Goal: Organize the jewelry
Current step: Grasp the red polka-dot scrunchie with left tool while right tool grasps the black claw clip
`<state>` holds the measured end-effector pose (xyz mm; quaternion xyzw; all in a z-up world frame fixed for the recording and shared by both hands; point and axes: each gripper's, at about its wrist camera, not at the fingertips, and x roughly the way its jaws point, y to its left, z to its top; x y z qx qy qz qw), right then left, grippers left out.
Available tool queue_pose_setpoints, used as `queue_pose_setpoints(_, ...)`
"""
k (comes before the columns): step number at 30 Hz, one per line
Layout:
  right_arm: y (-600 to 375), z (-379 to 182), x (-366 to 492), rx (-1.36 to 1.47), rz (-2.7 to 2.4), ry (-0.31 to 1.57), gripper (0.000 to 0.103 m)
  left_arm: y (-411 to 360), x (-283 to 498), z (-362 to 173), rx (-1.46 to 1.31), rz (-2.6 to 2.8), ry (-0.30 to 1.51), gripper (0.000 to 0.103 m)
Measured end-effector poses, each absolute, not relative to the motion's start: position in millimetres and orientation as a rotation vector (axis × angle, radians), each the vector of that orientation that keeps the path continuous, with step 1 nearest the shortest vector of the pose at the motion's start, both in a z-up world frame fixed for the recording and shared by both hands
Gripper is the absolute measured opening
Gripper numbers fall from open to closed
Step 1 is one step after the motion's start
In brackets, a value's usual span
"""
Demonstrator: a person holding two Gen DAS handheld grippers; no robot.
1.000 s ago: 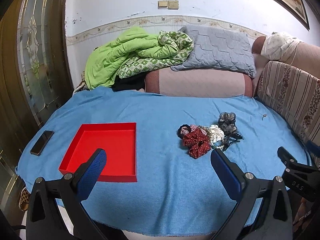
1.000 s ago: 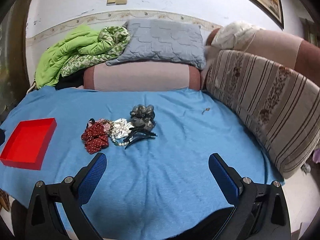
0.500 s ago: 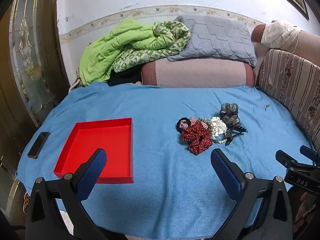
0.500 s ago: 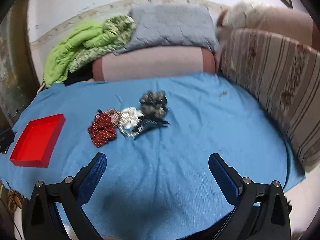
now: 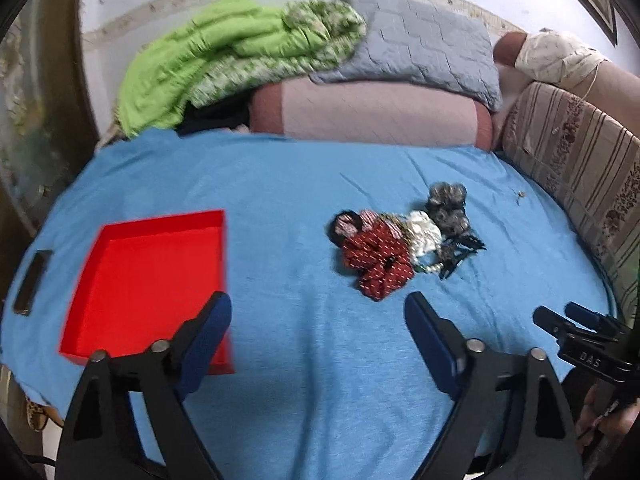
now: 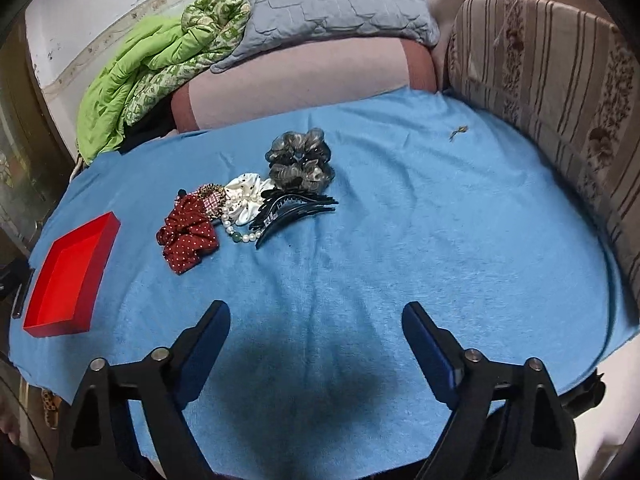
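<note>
**A:** Jaws of the left gripper (image 5: 316,320) and of the right gripper (image 6: 316,320): what state?

**B:** Both wide but closing a little, each with nothing between its blue pads; only the blue cloth (image 6: 400,240) of the bed lies under them.

**A:** Where are the task's things?

**B:** Beyond the jaws, mid-bed, one heap of touching pieces. Nearest lies the red dotted scrunchie (image 6: 186,236); just right of it, the pearl bracelet (image 6: 236,232) and the black claw clip (image 6: 292,210); behind these, the white scrunchie (image 6: 246,196); farthest, the grey scrunchie (image 6: 300,160). The red tray (image 5: 148,280) sits empty at near left, well apart from the heap.

**A:** How should the step in hand be done well?

**B:** Probably by taking an outer piece first. The red scrunchie is soft, so pinch a fold from above. The bracelet lies against the clip and could drag along, so lift slowly.

**A:** Any writing?

**B:** "DAS" in white, on the right gripper's black body in the left wrist view. Nothing else is legible.
</note>
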<state>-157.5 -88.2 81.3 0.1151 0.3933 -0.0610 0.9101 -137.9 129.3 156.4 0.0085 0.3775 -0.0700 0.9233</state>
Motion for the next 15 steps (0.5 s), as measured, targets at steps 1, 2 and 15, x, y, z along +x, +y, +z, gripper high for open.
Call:
queue_pose_setpoints(1, -90, 80, -154, 0.239, -0.122, 0.813, 0.086, 128, -131, 152, 0.009, -0.151, 0.790, 0.086)
queue_pose_setpoints(2, -92, 77, -148, 0.243, -0.119, 0.820, 0.084, 126, -125, 148, 0.001, -0.155, 0.803, 0.086)
queue_pose_setpoints(15, -100, 61, -74, 0.312, -0.072, 0.833, 0.075, 99, -38, 87, -0.082, -0.226, 0.947, 0.085)
